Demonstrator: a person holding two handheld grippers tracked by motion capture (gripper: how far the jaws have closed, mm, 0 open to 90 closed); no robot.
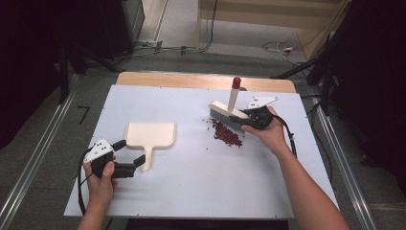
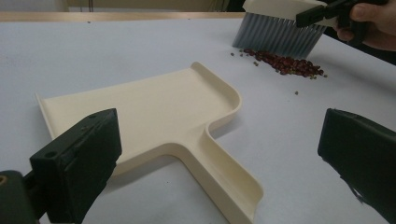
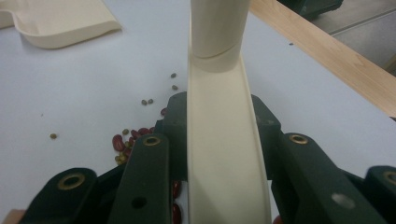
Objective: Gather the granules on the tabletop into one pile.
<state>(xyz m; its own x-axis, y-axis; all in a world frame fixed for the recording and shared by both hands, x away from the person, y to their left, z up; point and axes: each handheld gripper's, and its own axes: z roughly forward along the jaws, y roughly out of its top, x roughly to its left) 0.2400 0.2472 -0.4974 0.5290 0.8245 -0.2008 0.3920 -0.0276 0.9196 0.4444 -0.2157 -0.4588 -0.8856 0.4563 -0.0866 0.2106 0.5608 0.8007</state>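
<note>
White table top (image 1: 201,187) over a wooden edge (image 1: 191,79), grey floor (image 1: 43,143) with cables (image 1: 277,47) behind. Right gripper (image 1: 242,120) clamped on brush (image 1: 229,111), bristles touching red beans (image 1: 227,134). Left gripper (image 1: 129,152) spread wide, empty, astride handle of cream dustpan (image 1: 151,135), well apart from beans.

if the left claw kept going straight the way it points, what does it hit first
Likely the dustpan: its handle lies just ahead between the open left claw jaws. Depth is hard to judge, but nothing else sits in between.
</note>
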